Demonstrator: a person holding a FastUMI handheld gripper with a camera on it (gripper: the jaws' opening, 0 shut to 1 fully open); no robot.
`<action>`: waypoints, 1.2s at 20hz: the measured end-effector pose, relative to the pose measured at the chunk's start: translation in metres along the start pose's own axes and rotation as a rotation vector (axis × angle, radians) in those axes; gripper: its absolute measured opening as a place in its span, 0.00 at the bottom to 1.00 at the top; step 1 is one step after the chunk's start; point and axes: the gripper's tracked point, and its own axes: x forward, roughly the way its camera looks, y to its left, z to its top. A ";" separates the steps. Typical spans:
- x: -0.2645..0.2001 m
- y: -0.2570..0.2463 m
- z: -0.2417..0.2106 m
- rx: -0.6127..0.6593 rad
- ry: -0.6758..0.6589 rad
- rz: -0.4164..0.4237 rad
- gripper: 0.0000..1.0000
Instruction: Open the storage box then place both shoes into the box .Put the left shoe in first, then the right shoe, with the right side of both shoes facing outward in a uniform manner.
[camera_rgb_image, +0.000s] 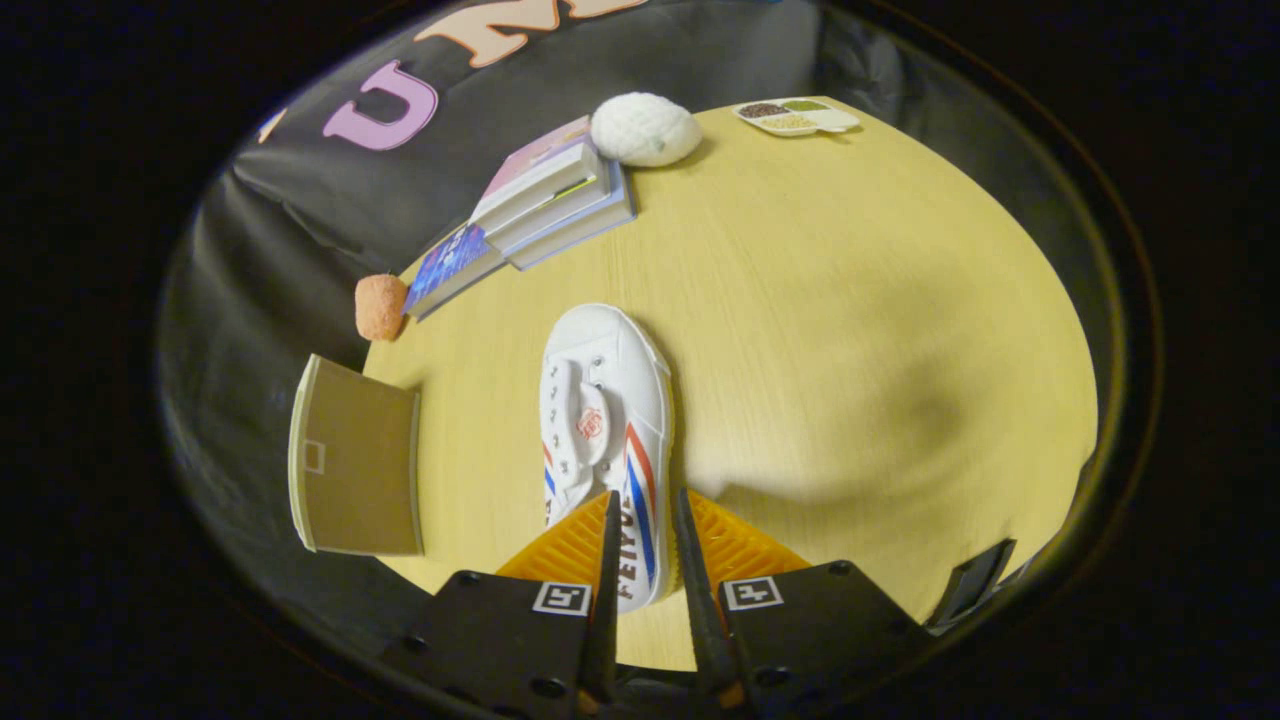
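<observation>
Tongs (645, 510) are pressing both fingers on the right side wall of the white shoe (603, 420), at its heel end. That shoe is lying on the yellow surface (850, 330), toe pointing away. Left of the shoe, a box (355, 470) is sitting at the surface's edge. Beyond the shoe, books (545, 200), an orange ball (380, 307), a white puff (645, 128) and a tray (797, 116) are resting.

Staged recording booth: black cloth wall (300, 230) behind a prop-strewn round wooden table (850, 300).
</observation>
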 end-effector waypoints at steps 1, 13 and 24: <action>0.003 0.005 0.000 0.000 0.005 0.006 0.34; 0.035 -0.006 -0.007 0.005 0.064 -0.116 0.37; 0.034 0.001 -0.014 0.147 0.108 -0.017 0.08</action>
